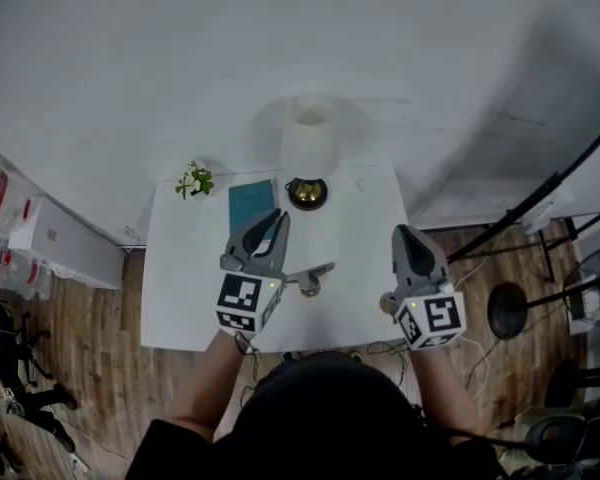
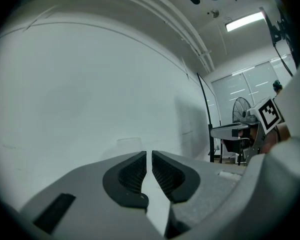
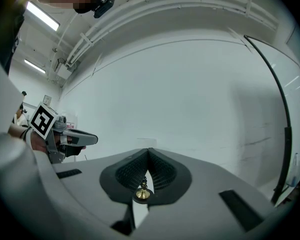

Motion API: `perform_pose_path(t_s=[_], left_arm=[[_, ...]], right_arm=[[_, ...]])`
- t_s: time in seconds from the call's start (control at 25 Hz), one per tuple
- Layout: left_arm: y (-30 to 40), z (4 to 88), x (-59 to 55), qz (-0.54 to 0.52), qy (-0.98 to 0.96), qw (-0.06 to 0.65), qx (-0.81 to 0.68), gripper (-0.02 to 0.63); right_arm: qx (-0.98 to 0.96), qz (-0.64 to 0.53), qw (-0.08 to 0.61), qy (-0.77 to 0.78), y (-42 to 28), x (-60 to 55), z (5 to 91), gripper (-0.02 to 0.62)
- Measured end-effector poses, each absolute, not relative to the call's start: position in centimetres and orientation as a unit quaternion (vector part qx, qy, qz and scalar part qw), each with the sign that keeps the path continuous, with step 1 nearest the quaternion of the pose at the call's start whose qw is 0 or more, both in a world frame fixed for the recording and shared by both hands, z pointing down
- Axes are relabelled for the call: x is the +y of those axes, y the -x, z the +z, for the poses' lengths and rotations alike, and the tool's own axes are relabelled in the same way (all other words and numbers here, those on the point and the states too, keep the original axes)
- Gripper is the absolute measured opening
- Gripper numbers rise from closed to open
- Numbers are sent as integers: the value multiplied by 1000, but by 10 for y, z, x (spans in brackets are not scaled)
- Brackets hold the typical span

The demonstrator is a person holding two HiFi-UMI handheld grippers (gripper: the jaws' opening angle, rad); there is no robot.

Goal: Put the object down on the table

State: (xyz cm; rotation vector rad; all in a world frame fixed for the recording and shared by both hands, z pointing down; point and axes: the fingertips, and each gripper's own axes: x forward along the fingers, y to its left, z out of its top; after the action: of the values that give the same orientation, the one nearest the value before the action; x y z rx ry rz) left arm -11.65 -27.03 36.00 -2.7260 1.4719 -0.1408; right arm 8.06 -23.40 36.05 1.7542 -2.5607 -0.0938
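In the right gripper view a small brass piece with a dark beaded stem sits low between the pads. My right gripper has its tips pressed together above it. In the head view that gripper hangs over the table's right edge, and the brass piece is hidden there. My left gripper hovers over the middle of the white table. Its jaws stand a narrow slit apart with nothing between them. Both gripper cameras face a bare white wall.
At the back of the table are a small green plant, a teal book, a white lamp shade and a gold bowl on a dark base. A small grey metal piece lies beside the left gripper. Stands and cables crowd the floor at right.
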Motion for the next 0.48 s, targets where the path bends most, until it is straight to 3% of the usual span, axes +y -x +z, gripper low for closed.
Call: perform_pose_path(t_s=[0.48], left_arm=[[128,377,-292,-46,896,2,441,35]], right_arm=[[-807,-31,37,-589,-63,-240,364,5]])
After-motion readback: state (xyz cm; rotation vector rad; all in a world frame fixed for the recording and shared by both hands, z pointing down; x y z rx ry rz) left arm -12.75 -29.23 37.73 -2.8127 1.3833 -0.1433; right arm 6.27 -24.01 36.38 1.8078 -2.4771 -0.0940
